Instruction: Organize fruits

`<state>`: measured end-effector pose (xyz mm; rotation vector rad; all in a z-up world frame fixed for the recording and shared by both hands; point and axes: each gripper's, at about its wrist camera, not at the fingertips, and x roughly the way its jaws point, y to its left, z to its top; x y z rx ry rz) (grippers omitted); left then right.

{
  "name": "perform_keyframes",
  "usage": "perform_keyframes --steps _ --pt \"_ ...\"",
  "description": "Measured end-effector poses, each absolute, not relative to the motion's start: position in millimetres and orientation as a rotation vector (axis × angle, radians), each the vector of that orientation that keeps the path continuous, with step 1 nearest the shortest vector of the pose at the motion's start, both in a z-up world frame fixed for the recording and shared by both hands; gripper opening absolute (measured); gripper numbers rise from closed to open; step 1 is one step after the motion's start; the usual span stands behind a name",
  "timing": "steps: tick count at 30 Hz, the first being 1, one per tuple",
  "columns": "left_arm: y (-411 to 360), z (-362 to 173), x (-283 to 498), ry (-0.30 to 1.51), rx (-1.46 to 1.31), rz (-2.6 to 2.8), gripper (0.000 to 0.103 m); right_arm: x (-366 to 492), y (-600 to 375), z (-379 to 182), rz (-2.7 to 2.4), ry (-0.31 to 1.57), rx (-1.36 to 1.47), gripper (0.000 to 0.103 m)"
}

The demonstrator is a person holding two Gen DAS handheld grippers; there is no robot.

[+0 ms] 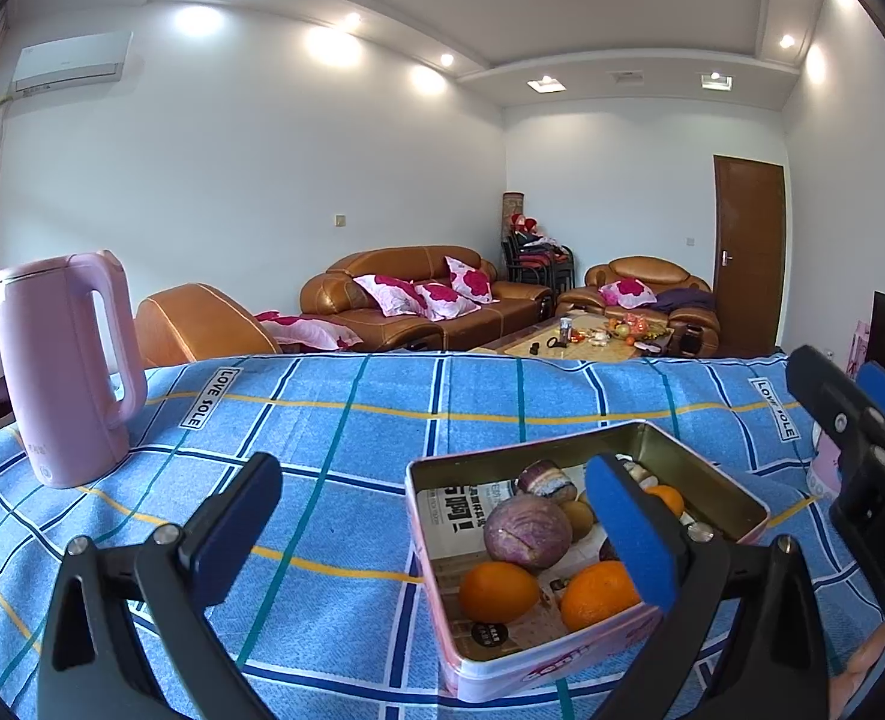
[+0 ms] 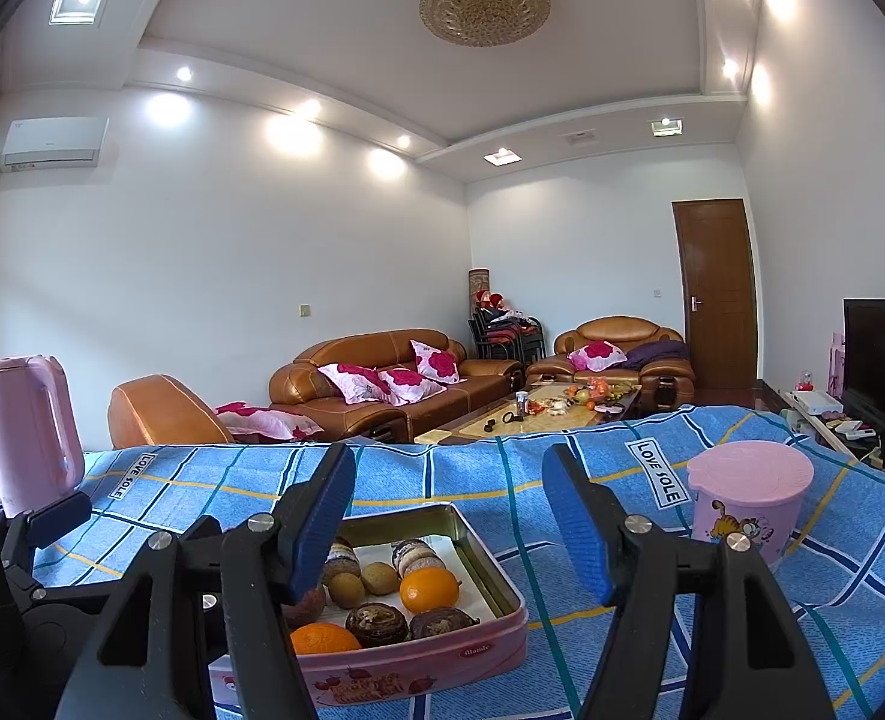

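An open pink tin [image 1: 526,449] sits on the blue checked cloth and holds oranges [image 1: 498,591], a purple round fruit [image 1: 526,531] and small brown fruits [image 2: 346,588]. My left gripper [image 1: 436,531] is open and holds nothing. It hovers at the tin's near left corner, with its blue right pad over the fruit. My right gripper [image 2: 451,522] is also open and holds nothing, just above the tin's [image 2: 418,666] far right corner. In the right wrist view an orange [image 2: 429,589] and dark wrinkled fruits [image 2: 377,623] show beneath it. Both fingers partly hide the tin's contents.
A pink kettle [image 1: 64,366] stands at the cloth's far left. To the right of the tin stands a pink lidded cup [image 2: 748,504]. Bare cloth [image 1: 334,420] lies between kettle and tin. Sofas and a coffee table are beyond the table's far edge.
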<state>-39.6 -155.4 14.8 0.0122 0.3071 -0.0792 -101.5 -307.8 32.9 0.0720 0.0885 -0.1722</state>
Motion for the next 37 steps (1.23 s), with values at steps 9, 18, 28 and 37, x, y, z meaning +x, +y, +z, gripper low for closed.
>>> perform_keyframes --steps 9,18,28,37 --pt "-155.0 14.3 -37.6 0.308 0.020 -0.073 0.103 -102.1 -308.5 32.7 -0.174 0.092 0.072 0.067" --pt "-155.1 14.1 -36.7 0.310 0.021 -0.071 0.103 -102.9 -309.3 33.7 -0.176 0.095 0.070 0.067" --pt "-155.3 11.8 -35.9 0.321 0.016 -0.081 0.103 -103.2 -311.4 33.7 -0.187 0.102 0.076 0.067" --pt "-155.8 10.1 -35.2 0.327 0.016 -0.084 0.103 -100.1 -313.7 33.2 -0.206 0.118 0.090 0.067"
